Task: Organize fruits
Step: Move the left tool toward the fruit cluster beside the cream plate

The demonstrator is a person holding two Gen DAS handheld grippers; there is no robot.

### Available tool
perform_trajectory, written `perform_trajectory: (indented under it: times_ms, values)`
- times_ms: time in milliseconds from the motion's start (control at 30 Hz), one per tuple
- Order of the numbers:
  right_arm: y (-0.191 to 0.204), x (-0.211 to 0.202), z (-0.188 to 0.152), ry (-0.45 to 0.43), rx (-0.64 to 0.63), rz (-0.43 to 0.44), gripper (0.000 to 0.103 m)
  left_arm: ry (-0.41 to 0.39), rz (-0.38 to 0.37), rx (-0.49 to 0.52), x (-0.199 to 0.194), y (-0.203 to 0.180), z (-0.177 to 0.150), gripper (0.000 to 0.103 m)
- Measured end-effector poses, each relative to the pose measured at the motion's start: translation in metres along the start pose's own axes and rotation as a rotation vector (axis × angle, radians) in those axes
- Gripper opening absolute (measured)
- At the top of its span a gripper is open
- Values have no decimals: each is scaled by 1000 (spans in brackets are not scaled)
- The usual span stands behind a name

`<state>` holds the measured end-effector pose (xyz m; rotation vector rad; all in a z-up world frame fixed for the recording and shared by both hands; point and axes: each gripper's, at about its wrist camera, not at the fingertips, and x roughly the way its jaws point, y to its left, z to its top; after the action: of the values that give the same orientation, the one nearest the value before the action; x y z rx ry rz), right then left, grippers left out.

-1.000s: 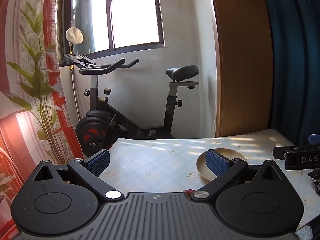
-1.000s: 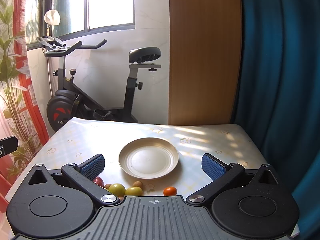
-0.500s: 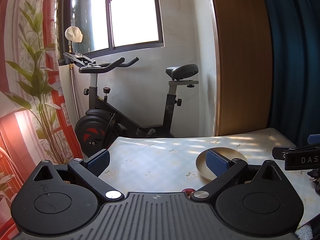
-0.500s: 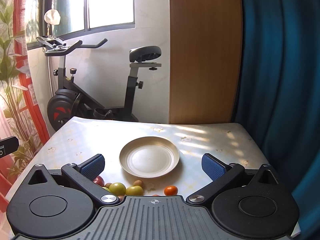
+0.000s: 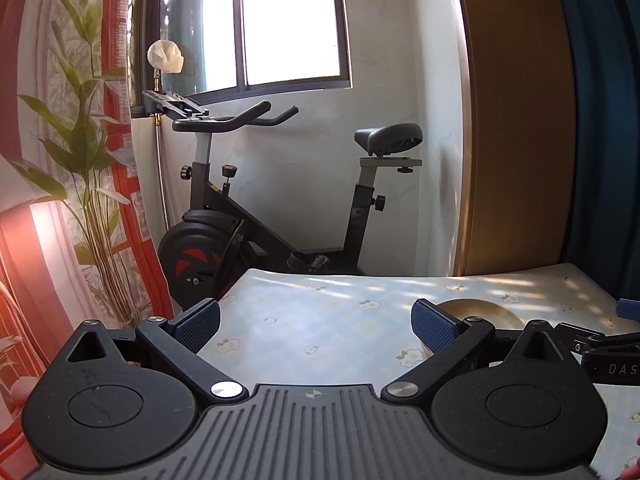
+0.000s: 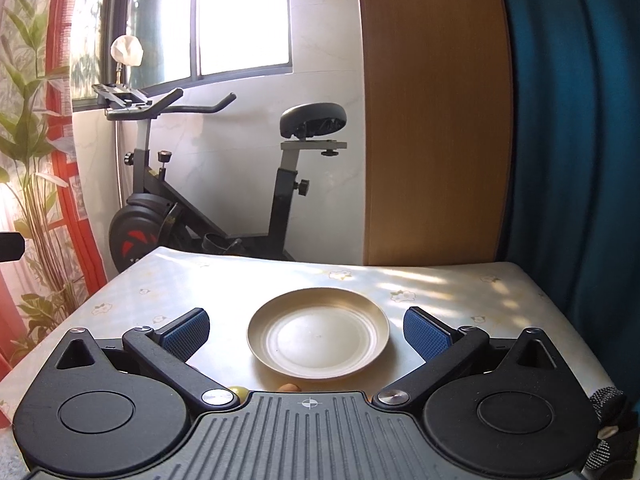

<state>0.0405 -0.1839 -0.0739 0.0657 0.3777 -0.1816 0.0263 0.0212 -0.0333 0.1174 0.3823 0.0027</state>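
bare plate [image 6: 318, 338] on table [image 6: 460, 292]

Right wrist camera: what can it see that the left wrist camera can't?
Only the right wrist view shows the whole plate, bare inside, and the tops of two small fruits peeking over the gripper body. Only the left wrist view shows the right gripper from the side, with its printed letters. Both show the flowery table, the exercise bike, the window, and open jaws on the left gripper.
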Motion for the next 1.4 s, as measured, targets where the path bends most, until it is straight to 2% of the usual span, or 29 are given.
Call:
perform_trajectory:
  times_ms: [167,300,467,700,867,967,1067,1233,1400]
  values:
    - [4,25,-23,47,-12,12,103,-18,-7,12,20,0,-13,102]
    - [6,30,-45,9,-16,18,103,-20,-9,47,34,-6,-21,97]
    - [4,43,-54,122,-19,47,103,22,-31,25,50,-4,-28,96]
    - [0,54,-66,211,19,41,103,52,-58,15,60,-4,-43,96]
    - [-6,55,-74,228,25,65,103,113,-101,-48,68,4,-57,96]
    - [-6,56,-77,249,32,91,103,153,-70,-45,73,5,-60,96]
    - [-5,56,-78,255,41,118,103,155,-39,-19,72,3,-62,97]
    - [-2,57,-79,269,28,157,103,138,-66,-4,70,-1,-61,96]
    - [2,56,-81,272,8,167,103,156,-109,8,73,-2,-63,96]
